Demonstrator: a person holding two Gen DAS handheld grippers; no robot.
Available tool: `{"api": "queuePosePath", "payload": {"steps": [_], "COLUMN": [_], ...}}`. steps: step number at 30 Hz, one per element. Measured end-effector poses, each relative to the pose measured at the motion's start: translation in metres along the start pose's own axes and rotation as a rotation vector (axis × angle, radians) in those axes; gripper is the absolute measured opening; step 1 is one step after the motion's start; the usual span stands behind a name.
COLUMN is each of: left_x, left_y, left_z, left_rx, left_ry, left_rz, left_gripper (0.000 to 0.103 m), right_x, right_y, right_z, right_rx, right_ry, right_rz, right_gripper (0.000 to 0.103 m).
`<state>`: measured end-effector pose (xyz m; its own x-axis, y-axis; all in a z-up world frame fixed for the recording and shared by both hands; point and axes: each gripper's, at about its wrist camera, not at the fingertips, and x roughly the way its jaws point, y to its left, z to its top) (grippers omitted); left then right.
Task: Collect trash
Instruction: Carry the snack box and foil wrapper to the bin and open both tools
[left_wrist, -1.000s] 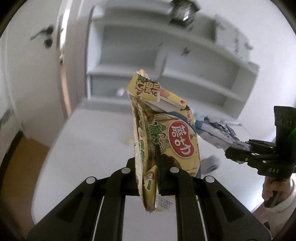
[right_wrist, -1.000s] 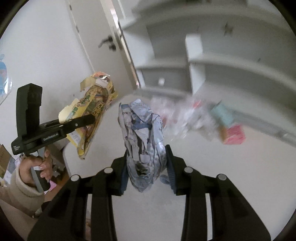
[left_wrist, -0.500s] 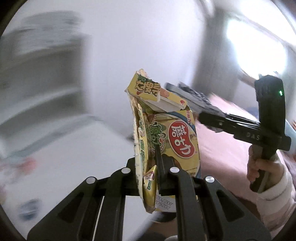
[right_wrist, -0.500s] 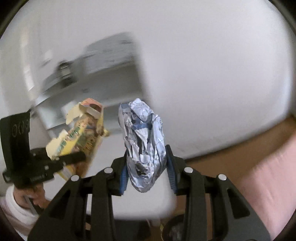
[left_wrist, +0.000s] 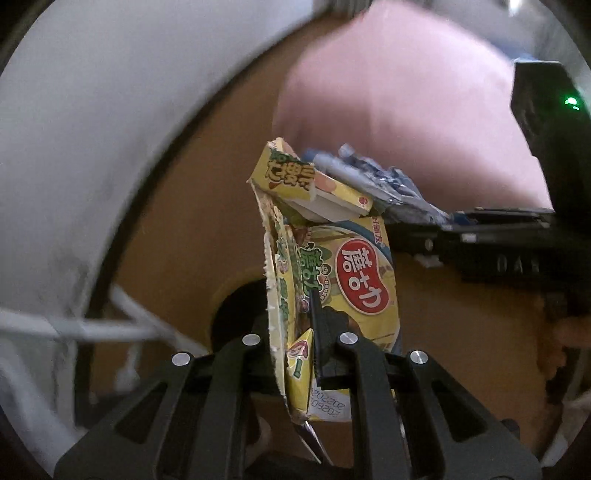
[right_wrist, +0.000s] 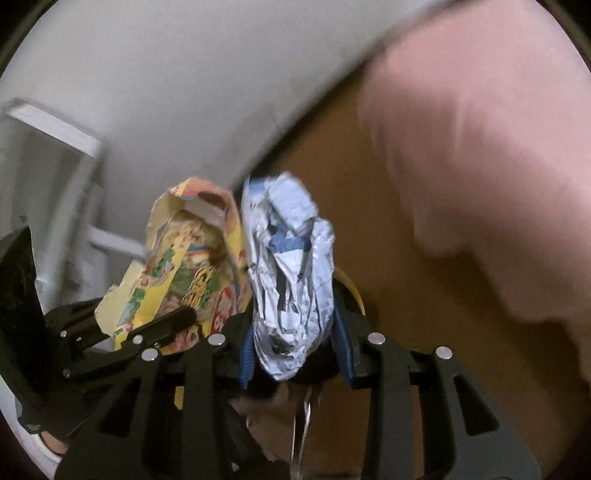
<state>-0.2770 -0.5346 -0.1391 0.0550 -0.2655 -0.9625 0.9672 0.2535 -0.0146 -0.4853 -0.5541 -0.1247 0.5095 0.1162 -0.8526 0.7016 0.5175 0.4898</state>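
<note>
Yellow snack wrapper (left_wrist: 332, 280) clamped in left gripper (left_wrist: 299, 354) jaws; crumpled foil wrapper (right_wrist: 291, 291) in right gripper (right_wrist: 295, 354). View swung from shelves to floor w/ dark bin (left_wrist: 236, 314), prob. just below both; drop-off looks near.

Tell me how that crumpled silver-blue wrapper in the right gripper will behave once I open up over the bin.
The silver-blue wrapper looks like thin crumpled foil, so probably very light; it may flutter rather than drop straight. Its creases hold their shape between the right gripper's pads, suggesting it stays bunched. It sits wedged, so it might cling briefly; a small shake could help.
</note>
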Motion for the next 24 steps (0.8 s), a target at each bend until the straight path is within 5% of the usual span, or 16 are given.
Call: {"api": "queuePosePath", "payload": {"steps": [2, 7, 13, 15, 16, 17, 19, 24], "left_x": [0.045, 0.121, 0.140, 0.142, 0.139, 0.138, 0.135, 0.102], "left_y": [0.012, 0.039, 0.057, 0.065, 0.060, 0.059, 0.056, 0.032], "left_z": [-0.012, -0.040, -0.033, -0.029, -0.028, -0.027, -0.025, -0.017], "left_rx": [-0.042, -0.123, -0.159, -0.145, -0.139, -0.138, -0.129, -0.050], "left_ry": [0.091, 0.249, 0.282, 0.266, 0.258, 0.246, 0.214, 0.088], "left_rz": [0.005, 0.003, -0.028, -0.009, -0.001, -0.016, -0.019, -0.065], "left_gripper": [0.010, 0.010, 0.010, 0.012, 0.025, 0.061, 0.096, 0.096], "right_x": [0.058, 0.141, 0.167, 0.169, 0.165, 0.161, 0.153, 0.116], "right_y": [-0.019, -0.039, -0.055, -0.053, -0.050, -0.056, -0.061, -0.078], "right_z": [-0.013, -0.033, -0.033, -0.033, -0.032, -0.033, -0.035, -0.031], "right_rx": [0.046, 0.149, 0.181, 0.212, 0.227, 0.239, 0.251, 0.333], "right_ry": [0.125, 0.267, 0.316, 0.308, 0.311, 0.311, 0.300, 0.235], "right_rz": [0.012, 0.064, 0.063, 0.073, 0.079, 0.080, 0.089, 0.086], "right_gripper": [0.035, 0.035, 0.036, 0.045, 0.070, 0.088, 0.089, 0.089]}}
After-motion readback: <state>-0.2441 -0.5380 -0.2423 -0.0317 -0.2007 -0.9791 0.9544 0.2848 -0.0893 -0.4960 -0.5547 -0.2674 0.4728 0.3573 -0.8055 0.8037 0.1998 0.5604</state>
